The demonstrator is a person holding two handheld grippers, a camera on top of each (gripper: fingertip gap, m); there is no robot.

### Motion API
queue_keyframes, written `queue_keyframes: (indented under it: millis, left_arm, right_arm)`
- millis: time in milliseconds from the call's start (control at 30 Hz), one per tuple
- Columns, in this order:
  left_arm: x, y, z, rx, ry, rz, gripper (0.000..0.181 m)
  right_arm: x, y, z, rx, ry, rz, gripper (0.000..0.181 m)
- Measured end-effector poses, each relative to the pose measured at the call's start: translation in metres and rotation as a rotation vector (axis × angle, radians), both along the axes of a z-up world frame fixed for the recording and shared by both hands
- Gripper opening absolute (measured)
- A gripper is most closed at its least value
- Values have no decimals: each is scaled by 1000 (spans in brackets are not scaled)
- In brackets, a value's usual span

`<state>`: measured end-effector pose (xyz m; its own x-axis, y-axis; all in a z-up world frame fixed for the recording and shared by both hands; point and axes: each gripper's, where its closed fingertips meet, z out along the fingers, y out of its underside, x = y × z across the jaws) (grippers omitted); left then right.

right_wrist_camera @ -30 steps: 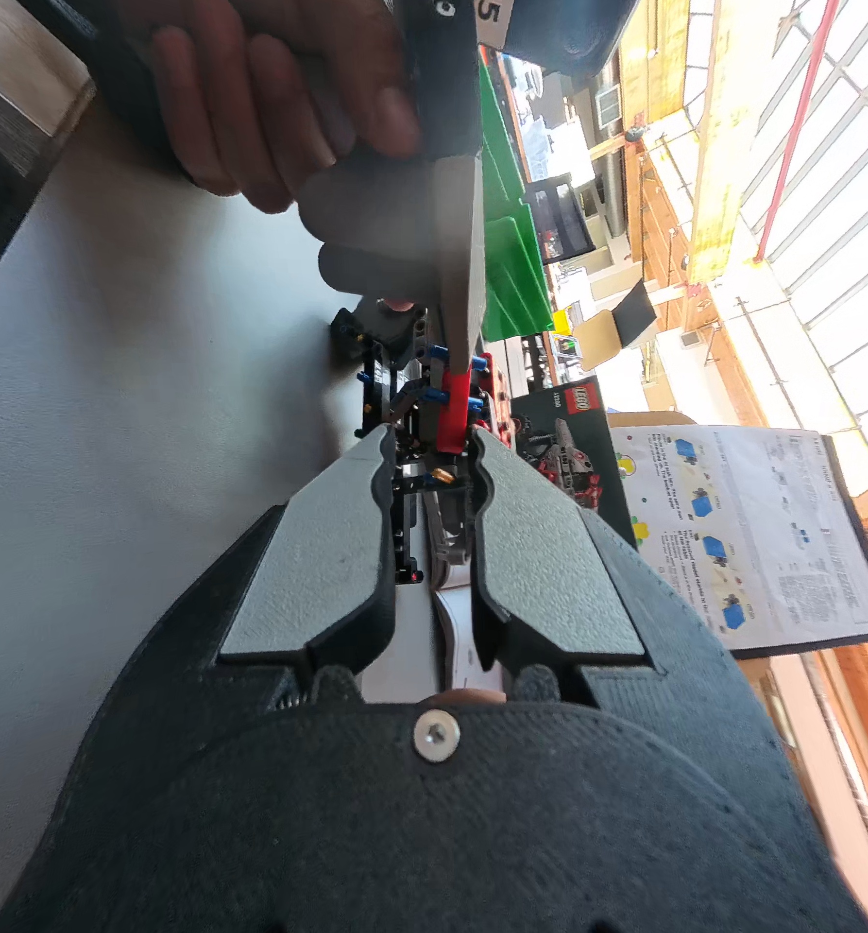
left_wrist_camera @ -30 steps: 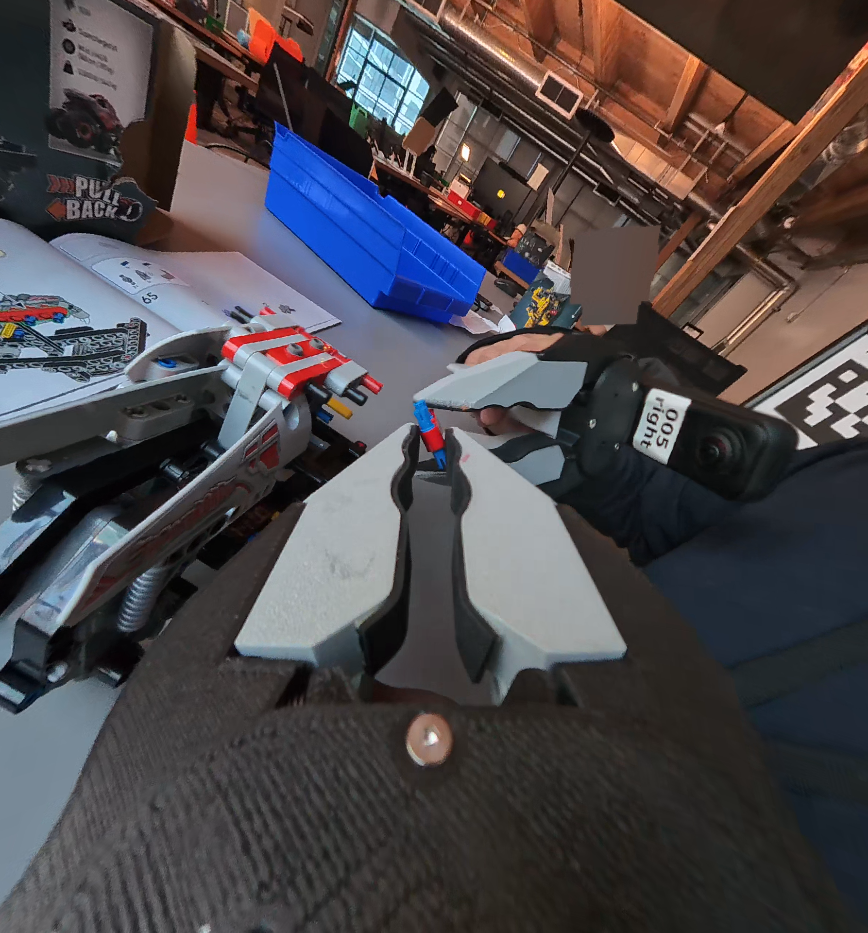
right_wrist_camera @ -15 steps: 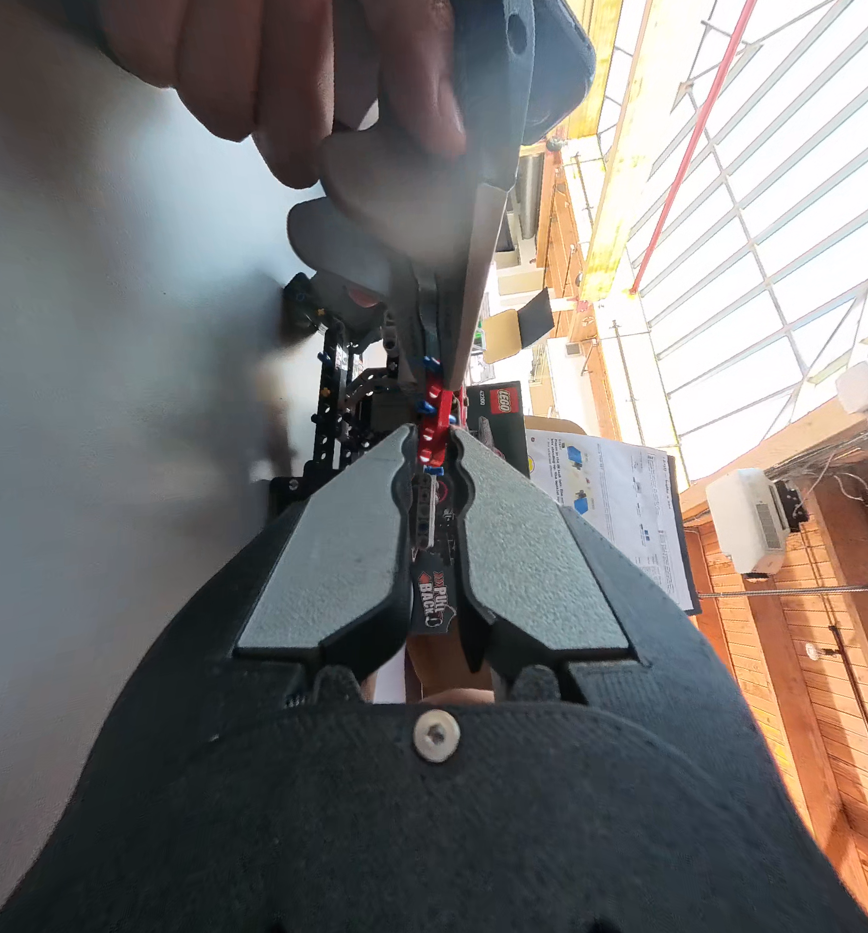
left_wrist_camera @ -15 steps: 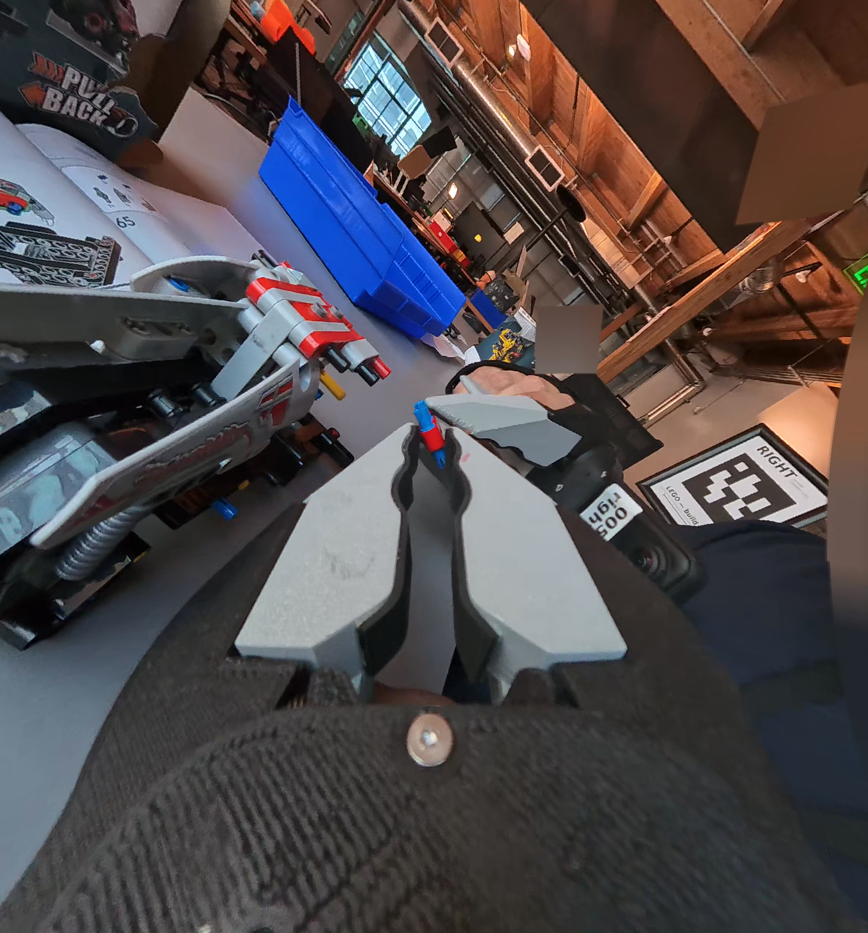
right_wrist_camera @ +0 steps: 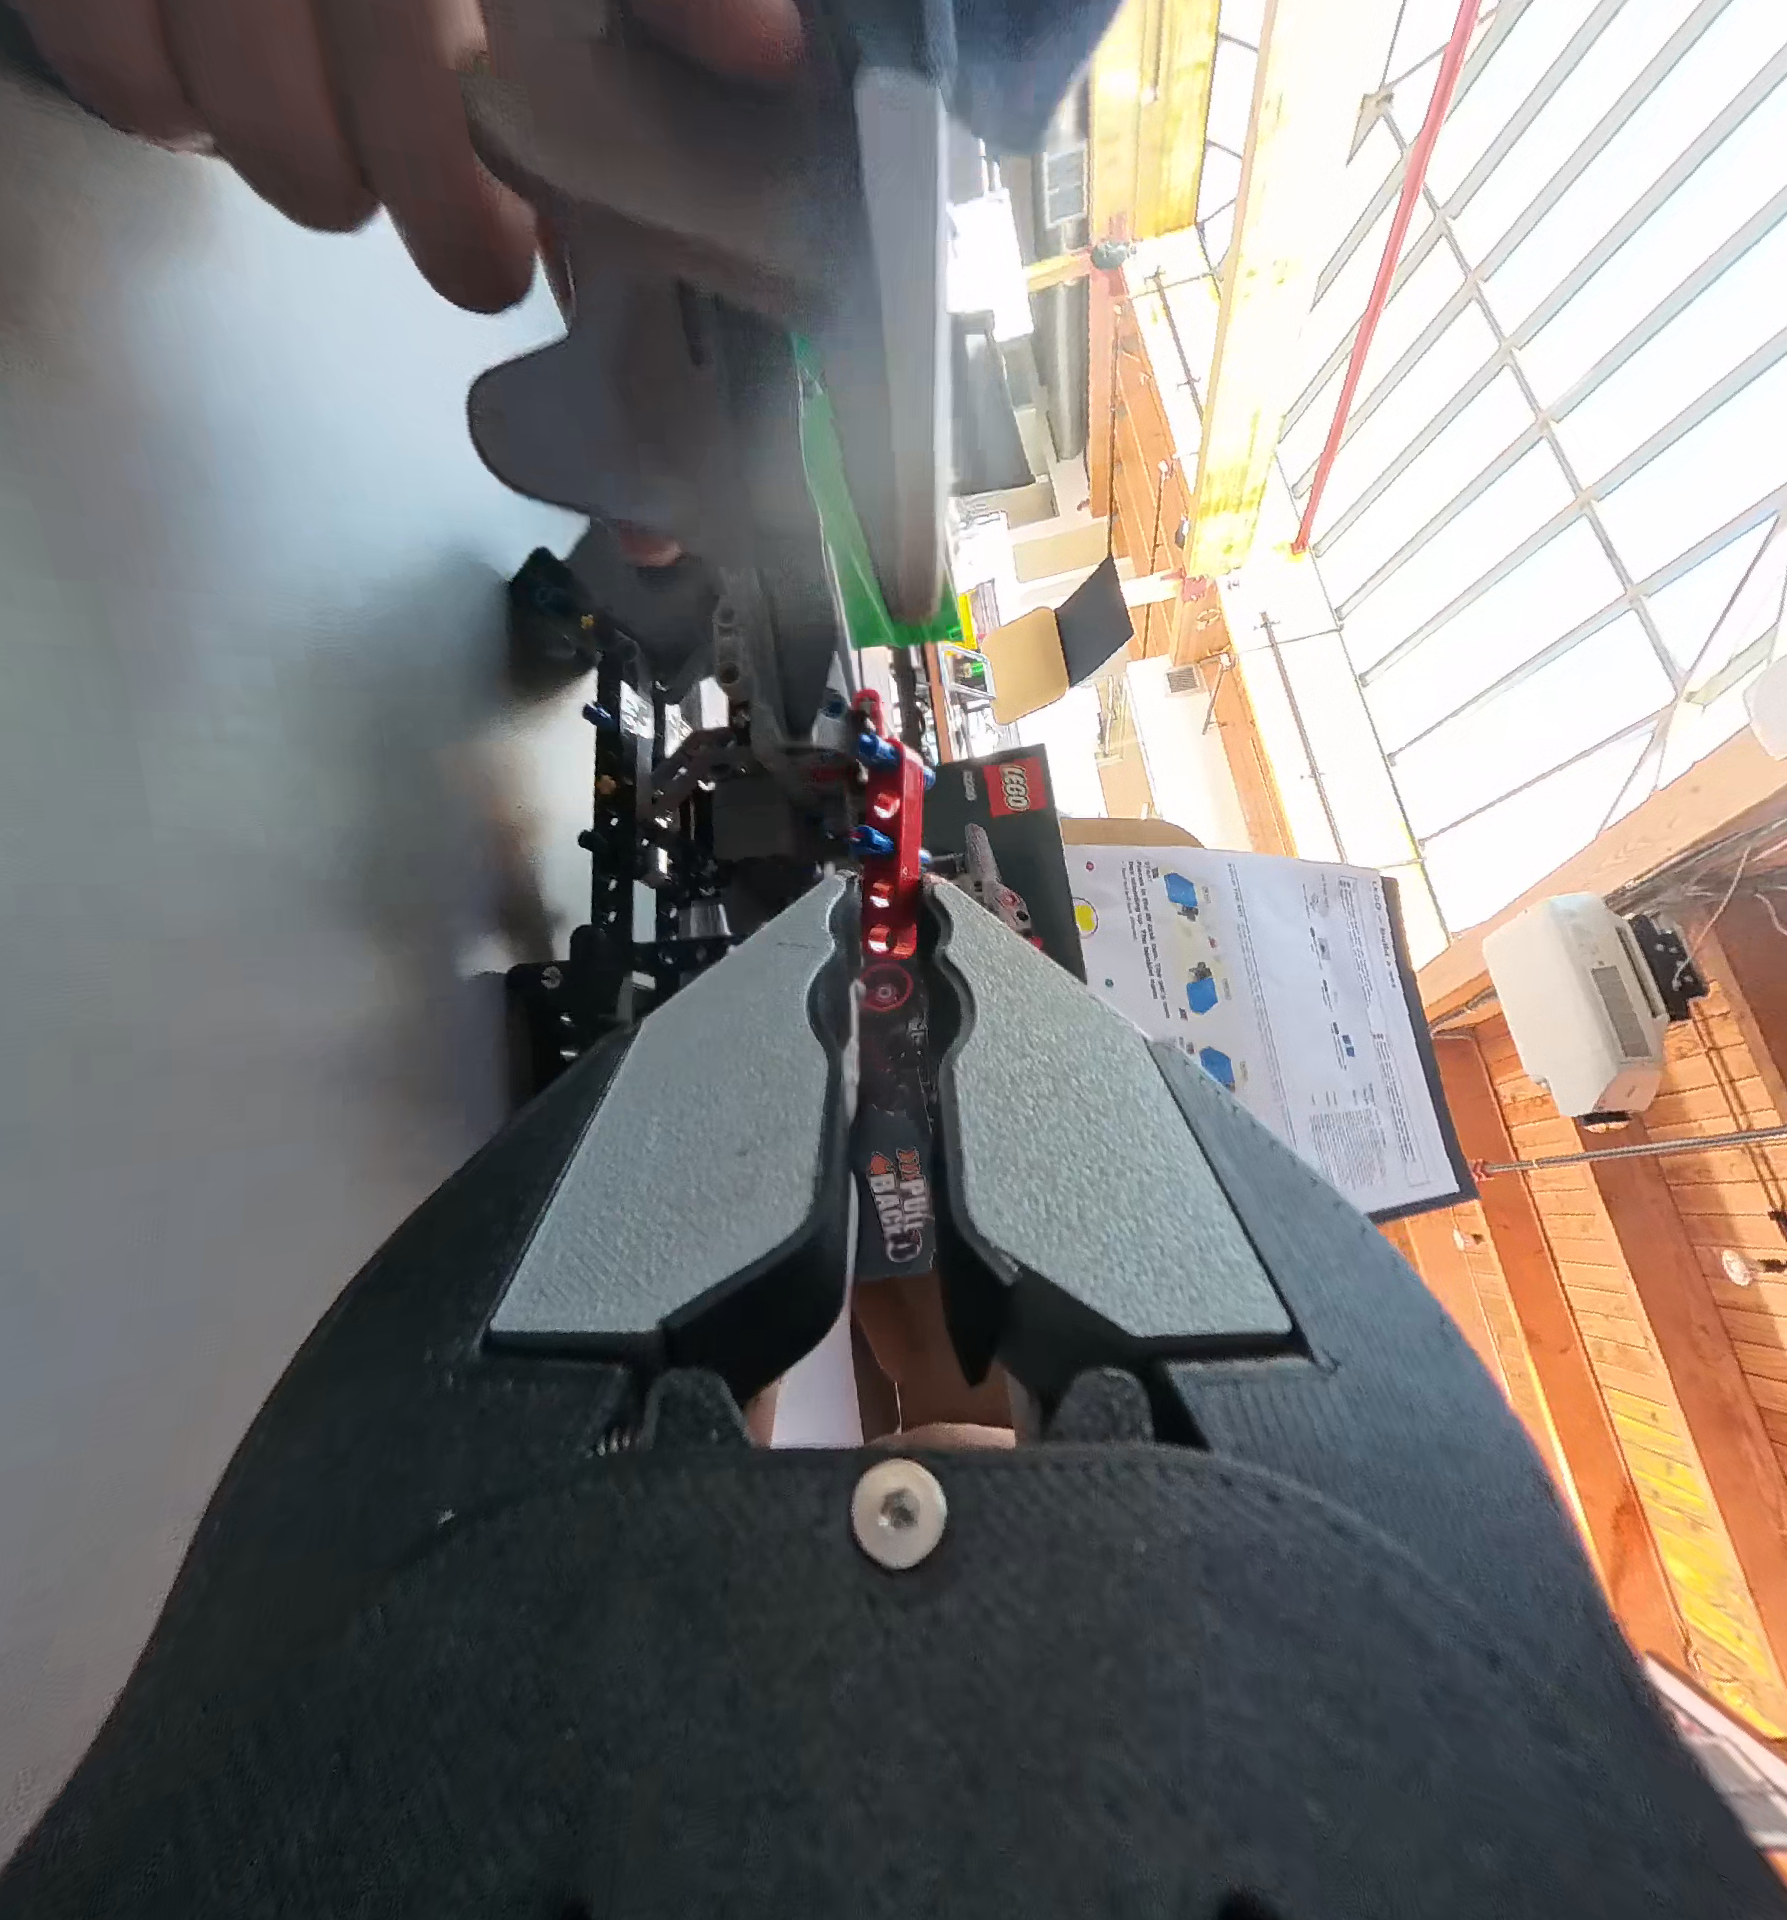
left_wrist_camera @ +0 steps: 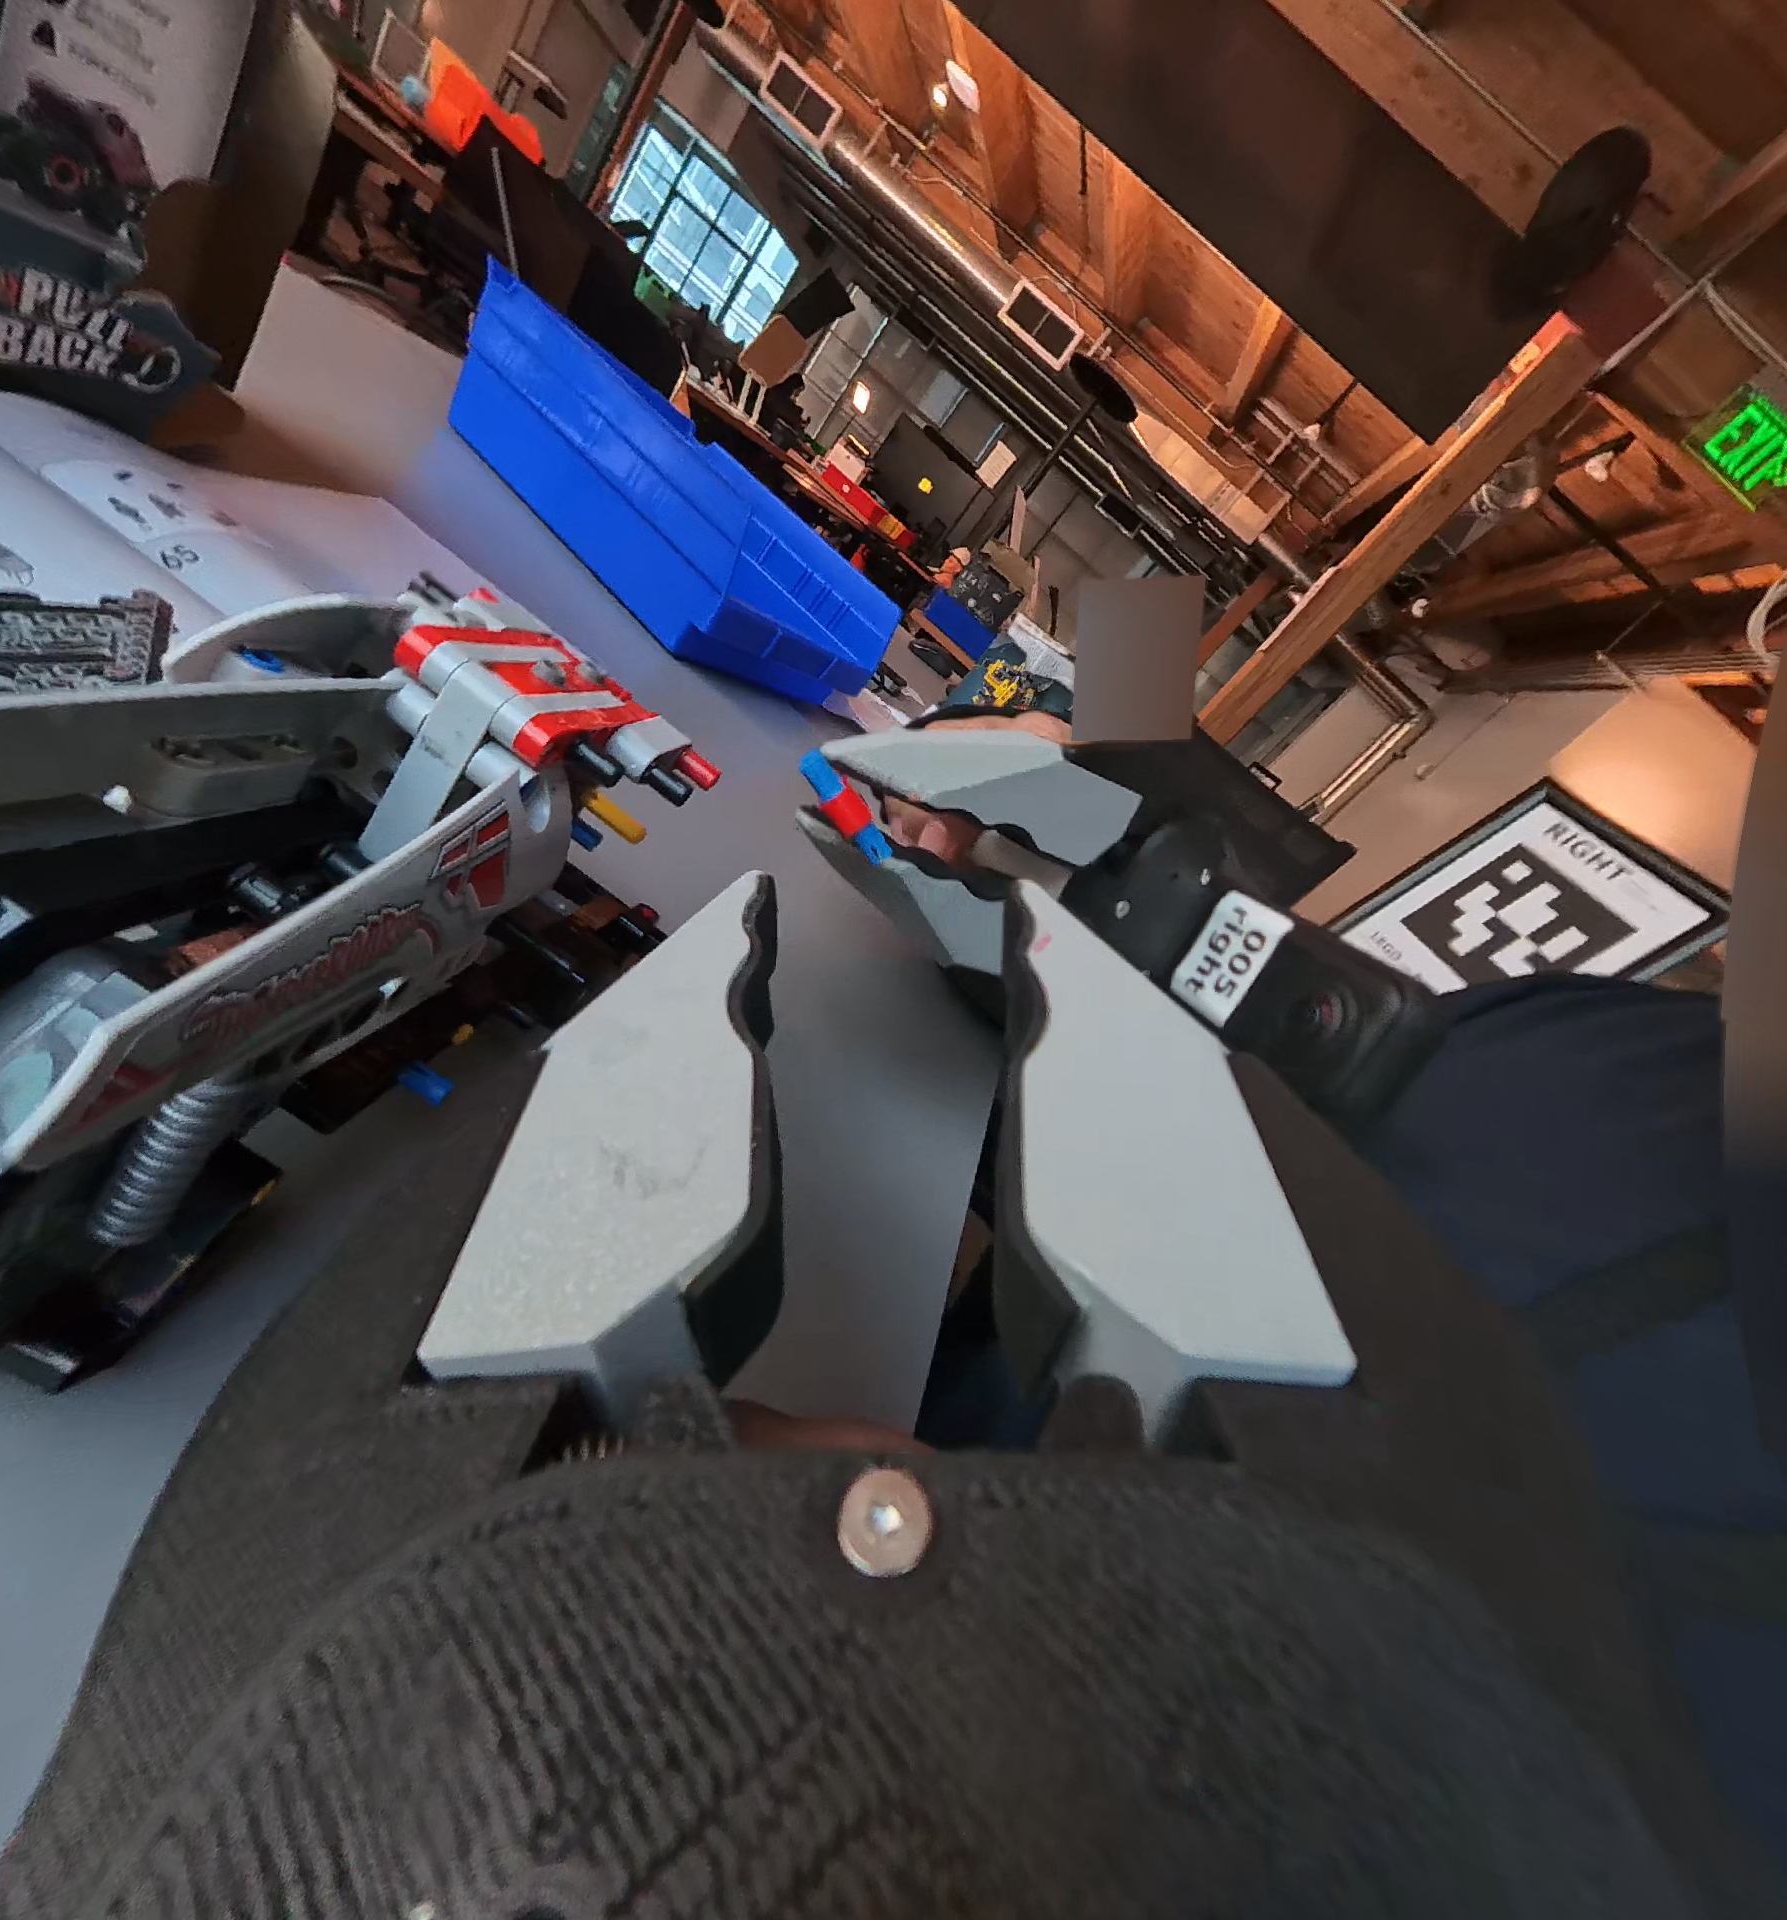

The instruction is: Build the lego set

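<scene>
While clamped between the tips of the right gripper [right_wrist_camera: 884, 883], red beam [right_wrist_camera: 889, 831] with blue pins sticks forward, lengthwise along the fingers, held above the table [left_wrist_camera: 847, 1091]. Same piece from the left wrist view [left_wrist_camera: 845, 808]: pinched crosswise at the right gripper [left_wrist_camera: 827, 795] tips, a blue pin showing at each end, up off the grey surface. Right gripper pressed together on the beam.

Left gripper [left_wrist_camera: 884, 904] spread wide, nothing between its fingers, tips just short of the right gripper's lower finger; contact between them cannot be told. In the right wrist view, left gripper [right_wrist_camera: 847, 499] blurred at top, gripped by a bare hand [right_wrist_camera: 276, 114].

Half-built lego truck [left_wrist_camera: 245, 914] on the table at left, near but apart from both grippers: grey side panels, red-and-grey striped block [left_wrist_camera: 525, 686] on top, black, red and yellow pins poking from its end, coil spring [left_wrist_camera: 156, 1164] low on the side. Same model as black frame [right_wrist_camera: 660, 831] past the beam in the right wrist view.

Open instruction booklet [left_wrist_camera: 141, 540] behind the truck. Set box [left_wrist_camera: 68, 208] upright at far left. Blue bin [left_wrist_camera: 660, 499] farther back on the table. Framed black-and-white marker sign [left_wrist_camera: 1533, 914] at right, behind the right gripper. Printed sheet [right_wrist_camera: 1273, 1018] at right in the right wrist view.
</scene>
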<state>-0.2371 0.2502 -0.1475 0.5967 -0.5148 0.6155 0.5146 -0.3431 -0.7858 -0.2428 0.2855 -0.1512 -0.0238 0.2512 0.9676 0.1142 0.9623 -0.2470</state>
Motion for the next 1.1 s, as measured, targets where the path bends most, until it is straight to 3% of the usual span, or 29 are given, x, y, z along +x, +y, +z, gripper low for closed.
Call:
queue_keyframes:
  millis: [167,367,467,600,800,933,1100]
  left_arm:
    - [-14,-17,4,124,285,45,39]
    - [-54,-25,-9,236,823,214,32]
    - [-71,-24,-11,266,969,303,28]
    - [-78,-25,-2,300,888,326,28]
    - [-97,-30,23,370,597,360,20]
    - [-93,-28,20,371,619,344,21]
    - [-91,-28,22,404,652,356,23]
  right_arm:
    - [2,13,-1,-83,-38,-17,7]
    - [5,24,0,-127,-61,-34,7]
    - [7,33,-2,-149,-80,-56,7]
    - [8,39,-2,-189,-85,-62,7]
    - [6,40,-11,-180,-127,-71,7]
    - [7,44,-12,-181,-134,-82,7]
    - [11,54,13,-325,-40,-72,7]
